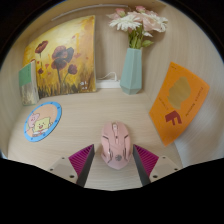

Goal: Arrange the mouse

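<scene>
Down at the bottom centre of the frame, the gripper (116, 168) has its fingers spread wide, pink pads (70, 165) showing on both sides, and the pink mouse (116, 145) sits right between them on the pale table (80, 120). The fingers look released, not clenched: there appears to be a sliver of gap on each side of the mouse, though at the tips it is hard to be sure whether a pad is just touching the shell. So the mouse rests on the table, flanked, not gripped.

What could go wrong? That rounded, glossy shell is the worry. If the fingers close off-centre or too far forward, the mouse could squirt out ahead or twist sideways. A push instead of a squeeze would skid it across the smooth tabletop.

Moving outward: at middle right, an orange card (178, 103) lies near enough to be nudged. At middle left, a round coaster (42, 121). Beyond, at top centre, a blue vase of flowers (132, 68), and at upper left a painted flower picture (62, 58) leaning upright. A careless forward shove could send the mouse toward that vase.
</scene>
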### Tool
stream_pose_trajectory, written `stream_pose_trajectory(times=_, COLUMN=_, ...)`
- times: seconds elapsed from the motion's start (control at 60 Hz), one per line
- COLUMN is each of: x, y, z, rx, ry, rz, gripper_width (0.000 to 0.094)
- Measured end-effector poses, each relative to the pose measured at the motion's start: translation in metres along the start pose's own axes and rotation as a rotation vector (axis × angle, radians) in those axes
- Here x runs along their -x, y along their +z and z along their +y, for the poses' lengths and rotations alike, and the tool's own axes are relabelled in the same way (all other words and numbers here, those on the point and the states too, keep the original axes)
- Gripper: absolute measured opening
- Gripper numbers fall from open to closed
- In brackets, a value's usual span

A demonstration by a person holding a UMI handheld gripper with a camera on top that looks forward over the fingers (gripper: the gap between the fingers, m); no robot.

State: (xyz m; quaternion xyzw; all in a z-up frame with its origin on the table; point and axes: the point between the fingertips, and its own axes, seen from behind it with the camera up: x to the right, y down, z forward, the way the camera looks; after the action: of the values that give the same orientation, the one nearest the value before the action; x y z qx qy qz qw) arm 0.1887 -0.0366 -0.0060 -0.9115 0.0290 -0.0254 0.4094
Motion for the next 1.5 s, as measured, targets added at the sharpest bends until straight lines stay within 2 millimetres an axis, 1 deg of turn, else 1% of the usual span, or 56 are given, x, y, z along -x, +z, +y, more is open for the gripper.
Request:
stream_pose_trajectory(times=0.067, x=-0.001, y=0.014, z=-0.007, rx=0.005, ry=-0.001, rz=0.000, gripper_width=0.0769)
stream_pose_trajectory(times=0.133, x=-0.001, y=0.022, z=-0.013, rx=0.006, ry=0.003, rz=-0.009, gripper_width=0.0742)
stream_pose_trajectory(times=0.2, x=0.001, y=0.026, z=-0.015, rx=0.015, ry=0.024, rz=-0.019, gripper_width=0.0601)
stream_pose_trajectory(times=0.233, x=-0.001, y=0.027, z=-0.016, rx=0.018, ry=0.036, rz=-0.009, gripper_width=0.0529)
stream_pose_trajectory(times=0.333, x=-0.004, y=0.027, z=-0.014, rx=0.027, ry=0.036, rz=0.019, gripper_width=0.0479)
stream_pose_trajectory(times=0.45, x=-0.004, y=0.027, z=-0.013, rx=0.053, ry=0.011, rz=0.026, gripper_width=0.0378)
stream_pose_trajectory(times=0.517, x=-0.001, y=0.025, z=-0.014, rx=0.095, ry=0.035, rz=0.015, gripper_width=0.0360)
stream_pose_trajectory(times=0.567, x=-0.001, y=0.020, z=-0.024, rx=0.104, ry=0.069, rz=0.021, gripper_width=0.0362)
stream_pose_trajectory(times=0.6, x=-0.003, y=0.014, z=-0.038, rx=0.090, ry=0.074, rz=0.037, gripper_width=0.0361)
stream_pose_trajectory(times=0.65, x=-0.003, y=0.001, z=-0.071, rx=0.039, ry=0.073, rz=0.060, gripper_width=0.0366)
stream_pose_trajectory(times=0.733, x=0.007, y=-0.025, z=-0.139, rx=-0.063, ry=0.091, rz=0.072, gripper_width=0.0362)
stream_pose_trajectory(times=0.817, x=0.030, y=-0.054, z=-0.207, rx=-0.175, ry=0.077, rz=0.082, gripper_width=0.0365)
stream_pose_trajectory(times=0.867, x=0.050, y=-0.070, z=-0.242, rx=-0.231, ry=0.071, rz=0.076, gripper_width=0.0362)
stream_pose_trajectory(times=0.933, x=0.088, y=-0.091, z=-0.280, rx=-0.295, ry=0.056, rz=0.053, gripper_width=0.0362)
stream_pose_trajectory(times=1.0, x=0.131, y=-0.105, z=-0.305, rx=-0.344, ry=0.026, rz=0.020, gripper_width=0.0362)
stream_pose_trajectory(times=1.05, x=0.166, y=-0.109, z=-0.312, rx=-0.364, ry=-0.009, rz=-0.011, gripper_width=0.0363)
stream_pose_trajectory(times=1.1, x=0.198, y=-0.107, z=-0.309, rx=-0.360, ry=-0.058, rz=-0.030, gripper_width=0.0363)
stream_pose_trajectory(times=1.167, x=0.233, y=-0.091, z=-0.290, rx=-0.337, ry=-0.120, rz=-0.039, gripper_width=0.0361)
stream_pose_trajectory(times=1.2, x=0.249, y=-0.078, z=-0.275, rx=-0.308, ry=-0.134, rz=-0.054, gripper_width=0.0362)
stream_pose_trajectory(times=1.283, x=0.282, y=-0.039, z=-0.223, rx=-0.210, ry=-0.134, rz=-0.103, gripper_width=0.0360)
stream_pose_trajectory(times=1.333, x=0.293, y=-0.016, z=-0.194, rx=-0.156, ry=-0.125, rz=-0.119, gripper_width=0.0361)
stream_pose_trajectory(times=1.383, x=0.299, y=0.004, z=-0.167, rx=-0.105, ry=-0.120, rz=-0.124, gripper_width=0.0363)
stream_pose_trajectory(times=1.433, x=0.302, y=0.023, z=-0.143, rx=-0.065, ry=-0.122, rz=-0.123, gripper_width=0.0361)
stream_pose_trajectory(times=1.5, x=0.303, y=0.040, z=-0.116, rx=-0.018, ry=-0.103, rz=-0.122, gripper_width=0.0360)
